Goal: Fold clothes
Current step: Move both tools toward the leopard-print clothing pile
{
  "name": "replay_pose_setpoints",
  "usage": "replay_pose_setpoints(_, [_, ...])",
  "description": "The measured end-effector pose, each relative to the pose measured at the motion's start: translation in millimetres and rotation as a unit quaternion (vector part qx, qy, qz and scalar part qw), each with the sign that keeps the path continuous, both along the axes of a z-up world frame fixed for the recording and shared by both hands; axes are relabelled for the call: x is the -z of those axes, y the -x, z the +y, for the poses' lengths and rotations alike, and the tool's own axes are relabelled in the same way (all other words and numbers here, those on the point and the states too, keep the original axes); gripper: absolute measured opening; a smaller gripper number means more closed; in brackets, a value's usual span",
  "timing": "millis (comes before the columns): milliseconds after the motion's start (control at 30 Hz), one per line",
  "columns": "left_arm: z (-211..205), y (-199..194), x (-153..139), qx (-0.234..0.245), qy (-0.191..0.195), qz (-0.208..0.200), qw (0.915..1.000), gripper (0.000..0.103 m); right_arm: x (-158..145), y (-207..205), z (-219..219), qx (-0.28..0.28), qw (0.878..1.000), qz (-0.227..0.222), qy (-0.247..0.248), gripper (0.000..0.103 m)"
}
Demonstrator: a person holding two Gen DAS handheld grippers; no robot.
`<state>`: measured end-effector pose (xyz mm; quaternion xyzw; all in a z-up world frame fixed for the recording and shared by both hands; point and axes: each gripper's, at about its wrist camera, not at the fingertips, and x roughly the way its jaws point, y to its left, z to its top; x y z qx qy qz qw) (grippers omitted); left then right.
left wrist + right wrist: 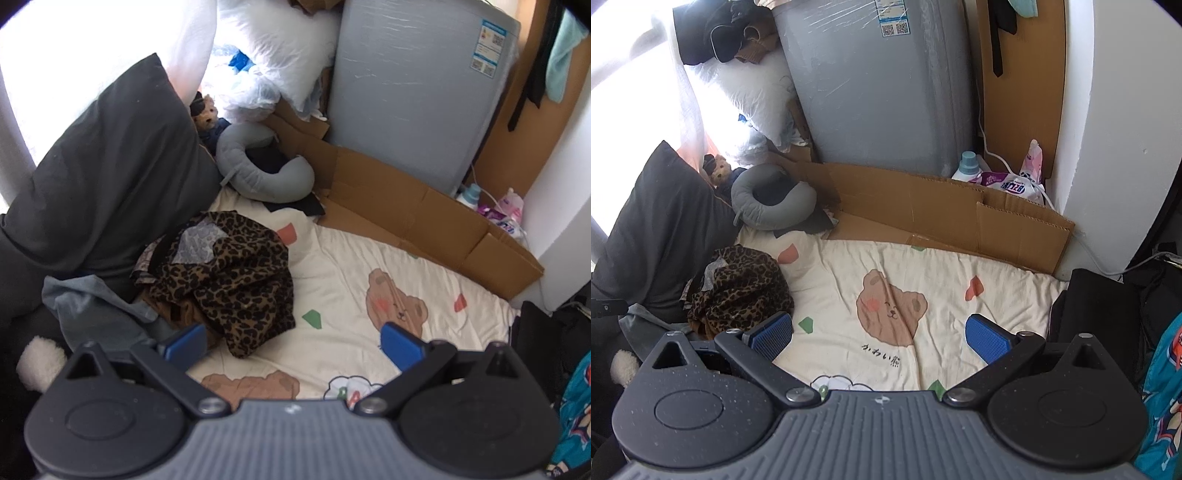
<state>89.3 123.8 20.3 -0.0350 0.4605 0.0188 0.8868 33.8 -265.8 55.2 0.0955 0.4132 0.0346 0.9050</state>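
1. Left wrist view: we see the left claw [293, 343] spread wide with nothing held, above the bear-print bed sheet [369, 258]. The crumpled leopard-print garment [236, 277] lies heaped at the sheet's left, against a dark pillow [110, 166].
2. Right wrist view: our right claw [881, 336] is also wide apart and empty, with the garment [738, 288] left of it.
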Motion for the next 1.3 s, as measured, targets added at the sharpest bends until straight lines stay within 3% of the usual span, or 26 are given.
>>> replay_pose_setpoints(367, [14.8,-36.2,34.9,0.005,-0.011,0.008,0.9999,0.095,20.1,-52.1,5.5,-0.02,1.0,-0.006,0.012,0.103])
replay_pose_setpoints(833, [41.4,-69.0,72.8,-0.046,-0.013,0.015,0.9987,0.101,63.2,-109.7,30.1,-0.084,0.996,0.03,0.002,0.103])
replay_pose_setpoints(1300, [65.0,-105.3,124.7,-0.057,-0.014,-0.015,0.9982,0.099,111.4,-144.7,47.1,-0.134,0.99,0.041,0.007,0.103])
